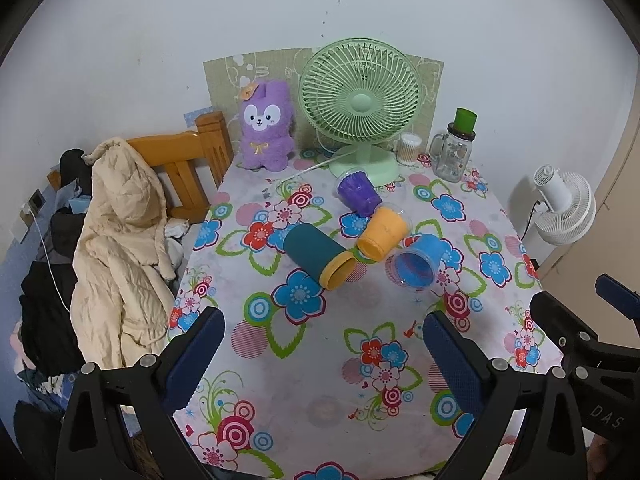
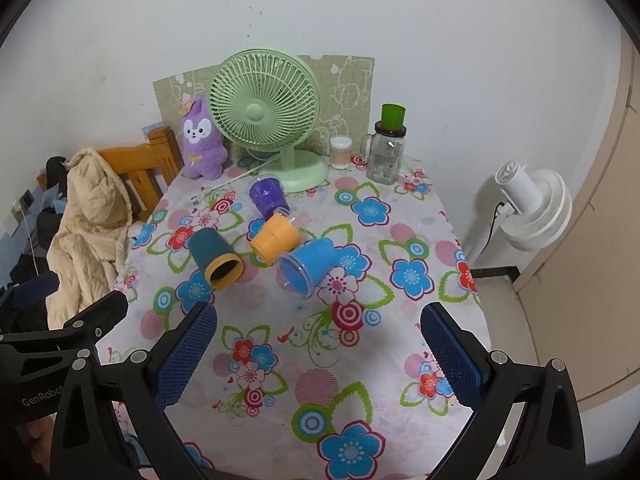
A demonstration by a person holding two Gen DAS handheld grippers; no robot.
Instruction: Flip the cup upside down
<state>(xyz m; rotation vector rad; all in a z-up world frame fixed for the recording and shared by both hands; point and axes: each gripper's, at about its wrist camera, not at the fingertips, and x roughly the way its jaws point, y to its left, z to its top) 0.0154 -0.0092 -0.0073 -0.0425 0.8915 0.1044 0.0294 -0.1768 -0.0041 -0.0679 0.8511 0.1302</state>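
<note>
Several cups lie on their sides in the middle of the flowered table: a dark teal cup with a yellow rim (image 1: 318, 256) (image 2: 214, 258), an orange cup (image 1: 382, 234) (image 2: 275, 238), a blue cup (image 1: 418, 266) (image 2: 310, 264) and a purple cup (image 1: 358, 192) (image 2: 269, 197). My left gripper (image 1: 320, 344) is open and empty, above the table's near part, well short of the cups. My right gripper (image 2: 318, 344) is open and empty too, to the right of the left one.
A green desk fan (image 1: 360, 108) (image 2: 266, 112), a purple plush toy (image 1: 266, 128), a jar of cotton swabs (image 2: 340, 152) and a glass mug with a green cup on top (image 1: 456, 152) (image 2: 388, 148) stand at the back. A coat-draped wooden chair (image 1: 120, 220) is left, a white floor fan (image 2: 532, 208) right.
</note>
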